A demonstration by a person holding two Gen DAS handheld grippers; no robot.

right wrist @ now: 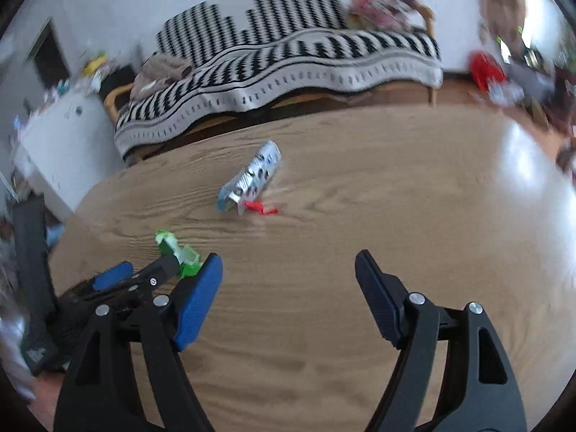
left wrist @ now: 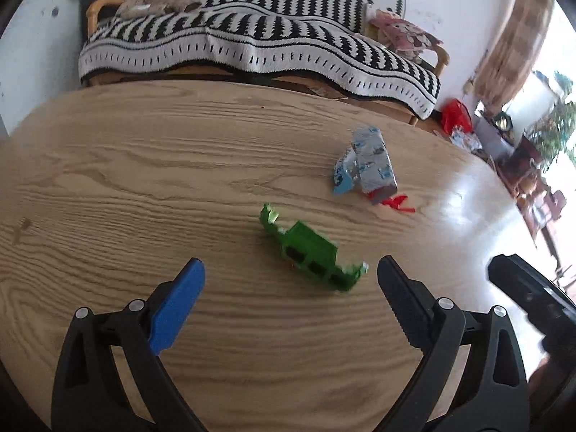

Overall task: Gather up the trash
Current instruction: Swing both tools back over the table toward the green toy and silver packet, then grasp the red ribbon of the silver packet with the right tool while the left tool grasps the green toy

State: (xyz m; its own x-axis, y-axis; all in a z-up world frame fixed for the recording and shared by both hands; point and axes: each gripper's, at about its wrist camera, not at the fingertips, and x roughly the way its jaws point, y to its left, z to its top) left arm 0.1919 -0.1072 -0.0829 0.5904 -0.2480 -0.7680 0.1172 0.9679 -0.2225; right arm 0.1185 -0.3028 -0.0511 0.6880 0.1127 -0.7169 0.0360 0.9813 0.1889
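A crumpled green wrapper (left wrist: 311, 252) lies on the wooden table (left wrist: 144, 180) just ahead of my left gripper (left wrist: 291, 270), which is open and empty. Farther right lie a silver-blue foil wrapper (left wrist: 370, 165) and a small red scrap (left wrist: 399, 204). In the right wrist view my right gripper (right wrist: 288, 270) is open and empty above bare table (right wrist: 396, 198). The foil wrapper (right wrist: 252, 176) and red scrap (right wrist: 260, 208) lie ahead of it. The green wrapper (right wrist: 176, 250) and the left gripper (right wrist: 144, 271) are at its left.
A sofa with a black-and-white striped blanket (left wrist: 252, 43) stands behind the table's far edge. A red bag (left wrist: 456, 115) and clutter sit on the floor at the right. The right gripper's body (left wrist: 532, 298) shows at the left wrist view's right edge.
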